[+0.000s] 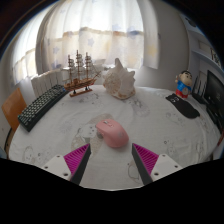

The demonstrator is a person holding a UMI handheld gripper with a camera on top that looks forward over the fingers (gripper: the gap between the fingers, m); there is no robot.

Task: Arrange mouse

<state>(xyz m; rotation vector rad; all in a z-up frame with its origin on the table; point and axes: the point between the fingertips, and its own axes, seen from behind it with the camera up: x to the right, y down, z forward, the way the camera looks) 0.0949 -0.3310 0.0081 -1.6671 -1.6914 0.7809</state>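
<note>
Pink mouse [113,132] resting on table [180,135] just ahead of gripper [111,158], fingers released and apart; advisable: advance centred, straddle its sides squarely, close gently before repositioning.

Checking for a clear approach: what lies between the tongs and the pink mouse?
Nothing: the gripper view shows only bare table between the open tongs and the pink mouse just ahead.
</note>
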